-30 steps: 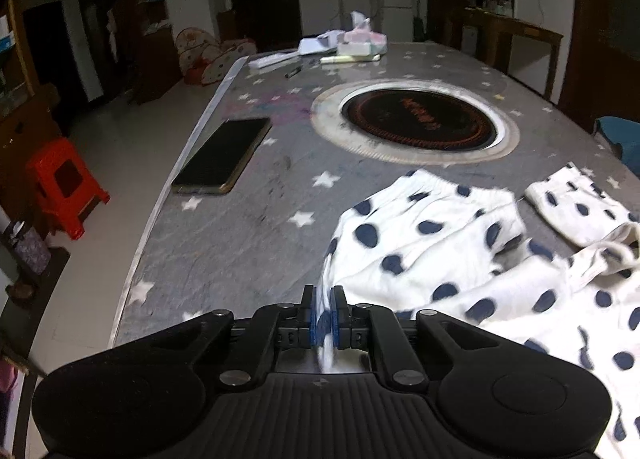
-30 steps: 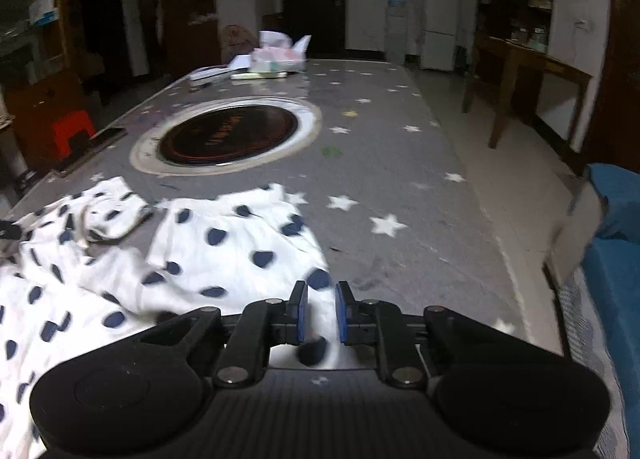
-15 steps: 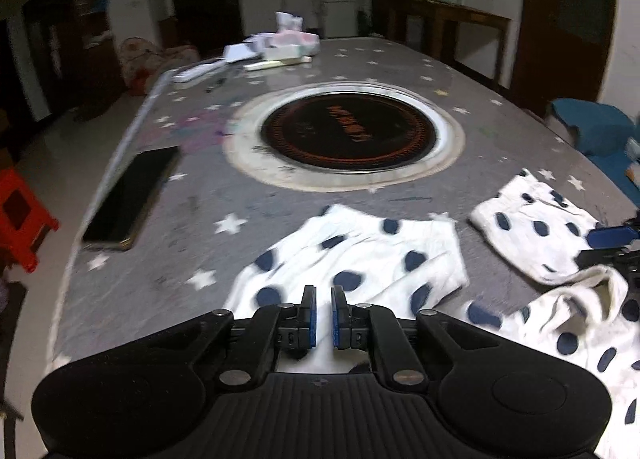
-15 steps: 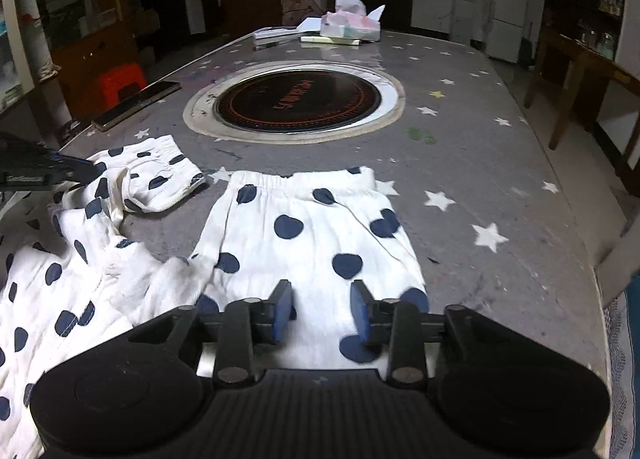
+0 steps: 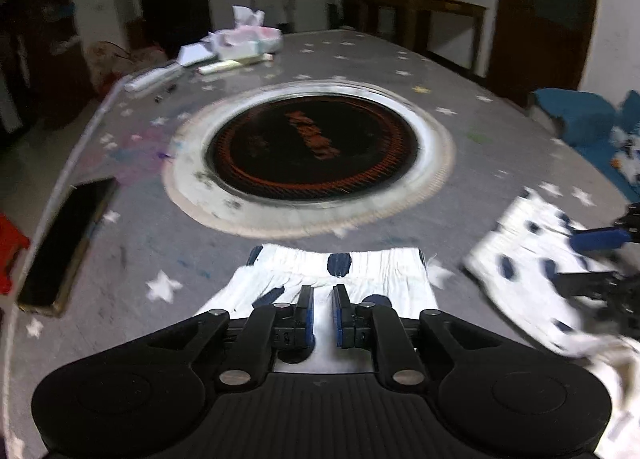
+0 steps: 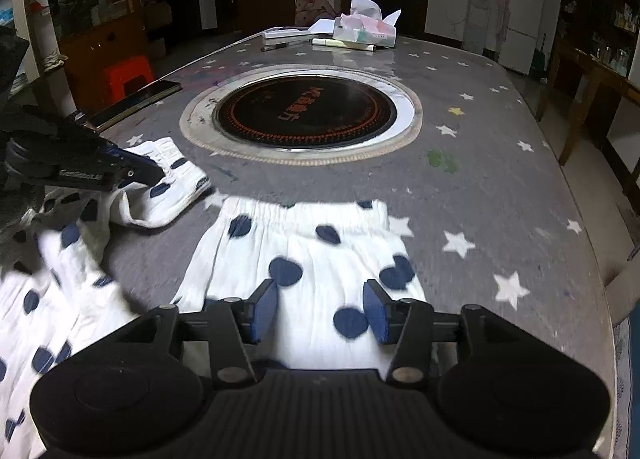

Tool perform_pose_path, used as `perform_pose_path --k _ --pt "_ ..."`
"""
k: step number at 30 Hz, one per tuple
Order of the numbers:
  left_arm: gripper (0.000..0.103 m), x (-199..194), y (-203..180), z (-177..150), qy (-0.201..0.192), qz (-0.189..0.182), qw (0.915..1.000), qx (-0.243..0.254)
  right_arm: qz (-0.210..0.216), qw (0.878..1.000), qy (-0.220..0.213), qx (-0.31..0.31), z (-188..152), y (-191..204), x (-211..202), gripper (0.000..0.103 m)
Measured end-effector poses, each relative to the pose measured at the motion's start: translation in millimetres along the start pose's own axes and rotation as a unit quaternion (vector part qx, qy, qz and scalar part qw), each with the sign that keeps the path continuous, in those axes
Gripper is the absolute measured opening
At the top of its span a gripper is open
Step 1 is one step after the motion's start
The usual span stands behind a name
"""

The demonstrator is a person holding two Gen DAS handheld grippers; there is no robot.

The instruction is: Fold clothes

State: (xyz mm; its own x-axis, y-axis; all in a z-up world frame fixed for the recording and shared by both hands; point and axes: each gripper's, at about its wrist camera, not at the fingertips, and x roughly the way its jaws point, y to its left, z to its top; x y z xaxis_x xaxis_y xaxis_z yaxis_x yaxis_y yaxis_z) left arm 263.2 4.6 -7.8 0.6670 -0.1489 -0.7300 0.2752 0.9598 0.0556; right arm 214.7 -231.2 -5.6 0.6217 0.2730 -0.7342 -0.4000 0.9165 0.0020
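White pyjama trousers with navy dots lie on the grey star-print table, both leg cuffs pointing at the round hob. In the left wrist view my left gripper (image 5: pixel 323 301) hovers over one leg (image 5: pixel 340 271), its jaws slightly apart with nothing between them. The other leg (image 5: pixel 532 283) lies at the right, with the right gripper over it. In the right wrist view my right gripper (image 6: pixel 318 313) is wide open above the right leg (image 6: pixel 304 255). The left leg (image 6: pixel 168 187) lies under the left gripper (image 6: pixel 132 171).
A round black induction hob (image 5: pixel 312 143) sits in the table's middle. A dark phone (image 5: pixel 68 247) lies near the left edge. A tissue pack and papers (image 6: pixel 362 29) are at the far end. A red stool (image 6: pixel 128 77) stands on the left and blue seating (image 5: pixel 576 115) on the right.
Both grippers let go of the trouser legs, which now lie flat. The right gripper's jaws opened wide and the left's parted slightly. Both views swung toward the hob.
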Motion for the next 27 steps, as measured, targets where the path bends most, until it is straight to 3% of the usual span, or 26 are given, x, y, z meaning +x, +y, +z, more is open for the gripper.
perform_pose_path --k 11,24,26,27 --pt "0.013 34.4 47.9 26.1 -0.009 0.111 0.9926 -0.048 -0.024 1.0 -0.003 0.003 38.6 -22.0 38.1 0.052" --pt "0.013 48.8 70.4 34.4 -0.02 0.152 0.9838 -0.093 -0.107 0.991 -0.017 0.079 85.2 -76.4 87.0 0.054" --pt "0.016 47.7 71.7 34.4 -0.02 0.149 0.9839 -0.097 -0.117 0.99 -0.021 0.078 87.7 -80.7 84.6 0.054" --pt "0.023 45.9 71.1 33.9 -0.02 0.144 0.9847 -0.096 -0.111 0.991 -0.022 0.072 87.7 -80.7 80.9 0.054"
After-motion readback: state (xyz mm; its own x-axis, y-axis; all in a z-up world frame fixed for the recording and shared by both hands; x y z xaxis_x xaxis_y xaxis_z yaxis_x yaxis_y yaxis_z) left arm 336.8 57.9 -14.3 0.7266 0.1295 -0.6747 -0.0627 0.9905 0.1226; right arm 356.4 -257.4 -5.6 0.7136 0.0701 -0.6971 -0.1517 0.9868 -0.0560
